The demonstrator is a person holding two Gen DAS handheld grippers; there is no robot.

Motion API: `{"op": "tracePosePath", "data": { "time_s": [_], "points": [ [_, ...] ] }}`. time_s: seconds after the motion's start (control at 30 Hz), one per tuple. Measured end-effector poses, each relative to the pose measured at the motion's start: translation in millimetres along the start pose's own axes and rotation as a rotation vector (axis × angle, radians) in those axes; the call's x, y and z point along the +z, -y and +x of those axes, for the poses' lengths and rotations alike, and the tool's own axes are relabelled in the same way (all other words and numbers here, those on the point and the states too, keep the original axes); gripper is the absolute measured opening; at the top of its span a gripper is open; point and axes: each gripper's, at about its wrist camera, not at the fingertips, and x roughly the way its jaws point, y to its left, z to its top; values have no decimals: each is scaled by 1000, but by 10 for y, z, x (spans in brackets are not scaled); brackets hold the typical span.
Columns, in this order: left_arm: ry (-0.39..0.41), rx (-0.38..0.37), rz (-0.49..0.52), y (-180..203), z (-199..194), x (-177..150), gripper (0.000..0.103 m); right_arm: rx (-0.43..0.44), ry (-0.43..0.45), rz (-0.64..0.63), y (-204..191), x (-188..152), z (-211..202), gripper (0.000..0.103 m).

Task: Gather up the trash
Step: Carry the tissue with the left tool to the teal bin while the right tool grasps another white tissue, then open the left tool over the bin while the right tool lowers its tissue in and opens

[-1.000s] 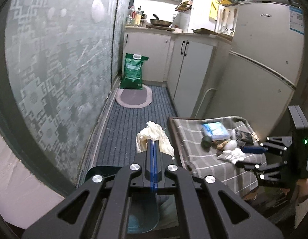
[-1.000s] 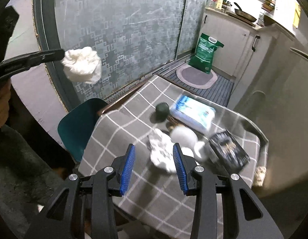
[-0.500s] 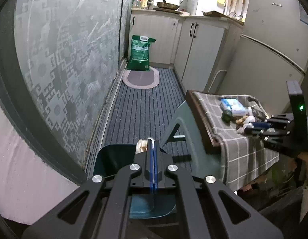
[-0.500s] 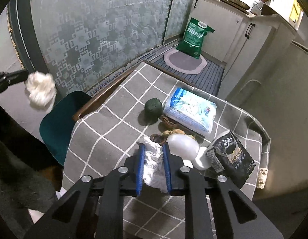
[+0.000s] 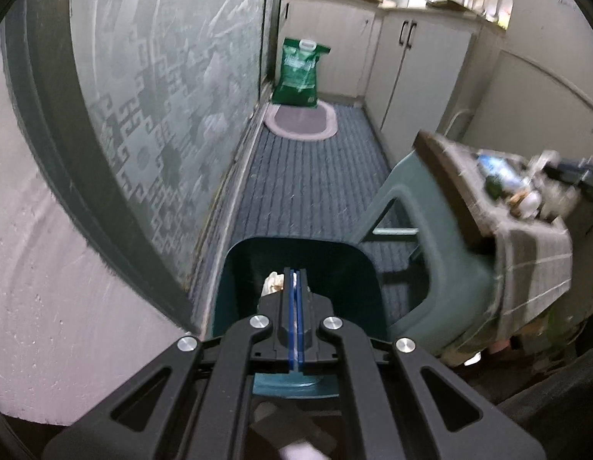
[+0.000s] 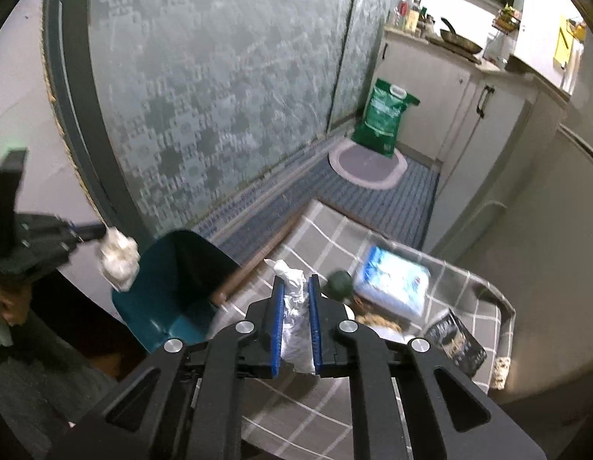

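My left gripper is shut on a crumpled white tissue and holds it over the open teal trash bin. In the right wrist view the same tissue hangs from the left gripper's tip, just left of the bin. My right gripper is shut on a second crumpled white tissue, lifted above the checked tablecloth near the table's left edge.
On the table lie a dark green ball, a blue-white tissue pack, a black packet and a white round object. A grey-green chair stands between bin and table. A frosted glass door is on the left; a green bag and cabinets stand behind.
My left gripper has lowered its tissue toward the bin. My right gripper closed on the table tissue and has lifted it and moved it left toward the bin.
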Motion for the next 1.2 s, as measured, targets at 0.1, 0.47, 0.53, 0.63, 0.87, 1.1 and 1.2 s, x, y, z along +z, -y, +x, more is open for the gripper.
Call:
{"op": "tracePosePath", "data": {
  "time_s": [0.1, 0.47, 0.53, 0.63, 0.87, 1.1, 1.2],
  "points": [
    [-43, 4, 14, -25, 109, -66, 2, 41, 30, -4, -126, 79, -36, 12],
    [-189, -2, 26, -80, 546, -251, 2, 212, 31, -29, -733, 331, 171, 12],
    [-205, 7, 30, -80, 590, -260, 7, 232, 15, -27, -833, 347, 259, 12],
    [-201, 4, 28, -82, 578, -270, 13, 250, -20, -22, -942, 359, 431, 12],
    [-172, 22, 13, -180, 482, -295, 21, 266, -122, -1, -1147, 311, 911, 12],
    [-115, 28, 0, -276, 312, -308, 25, 284, -186, -18, -1368, 258, 1226, 12],
    [-59, 30, 35, -256, 163, -311, 27, 290, -233, -26, -1402, 187, 1409, 12]
  ]
}}
